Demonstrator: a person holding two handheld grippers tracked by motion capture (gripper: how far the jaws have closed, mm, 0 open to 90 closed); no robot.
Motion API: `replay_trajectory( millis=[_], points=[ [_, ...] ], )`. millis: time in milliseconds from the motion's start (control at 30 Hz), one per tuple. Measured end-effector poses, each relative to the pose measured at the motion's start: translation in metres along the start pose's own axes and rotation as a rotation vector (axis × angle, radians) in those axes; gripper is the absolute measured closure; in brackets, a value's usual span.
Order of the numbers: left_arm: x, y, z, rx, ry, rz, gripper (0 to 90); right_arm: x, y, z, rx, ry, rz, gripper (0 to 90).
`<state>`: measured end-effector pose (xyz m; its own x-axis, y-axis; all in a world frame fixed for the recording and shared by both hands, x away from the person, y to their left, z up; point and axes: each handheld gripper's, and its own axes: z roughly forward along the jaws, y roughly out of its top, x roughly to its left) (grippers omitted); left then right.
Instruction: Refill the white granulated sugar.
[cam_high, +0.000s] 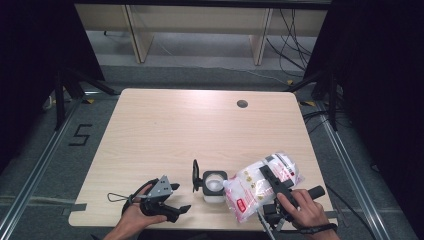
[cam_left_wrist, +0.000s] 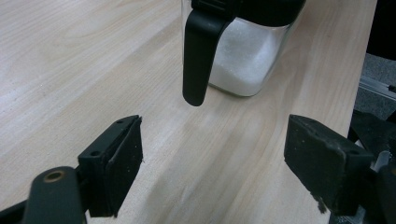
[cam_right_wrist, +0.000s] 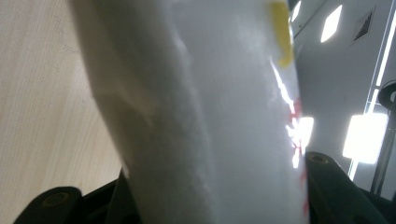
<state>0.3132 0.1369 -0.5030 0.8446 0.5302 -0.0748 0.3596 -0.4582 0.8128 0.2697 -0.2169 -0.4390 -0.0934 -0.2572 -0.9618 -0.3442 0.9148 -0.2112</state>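
Presently, the bag (cam_high: 262, 186), clamped by the right gripper (cam_high: 274, 186) near the table's (cam_high: 175, 125) right edge, should be tipped steadily over the jar (cam_high: 215, 186) just left, while the left gripper (cam_high: 172, 200), open and empty, is kept ready.

High view looks forward and down over the whole table (cam_high: 165, 130). Left gripper view sits low, close to the jar (cam_left_wrist: 247, 60) (also in high view); right gripper view is jammed against the bag (cam_right_wrist: 201, 116).
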Motion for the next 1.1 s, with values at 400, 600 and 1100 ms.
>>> replay_trajectory(
  millis=[400, 600, 1100],
  points=[
    [0.0, 0.0, 0.0001, -0.002, 0.0, 0.002, 19.1, -0.0036, 0.0019, 0.0004, -0.018, -0.011, -0.054, 58.5],
    [0.0001, 0.0001, 0.0, 0.0, 0.0, 0.002, 19.2, -0.0038, 0.0022, 0.0006, -0.026, -0.009, -0.062, 58.6],
    [0.0002, 0.0001, 0.0, 0.0, 0.0, 0.003, 19.1, -0.0038, 0.0015, 0.0006, -0.031, -0.017, -0.045, 58.7]
  ],
)
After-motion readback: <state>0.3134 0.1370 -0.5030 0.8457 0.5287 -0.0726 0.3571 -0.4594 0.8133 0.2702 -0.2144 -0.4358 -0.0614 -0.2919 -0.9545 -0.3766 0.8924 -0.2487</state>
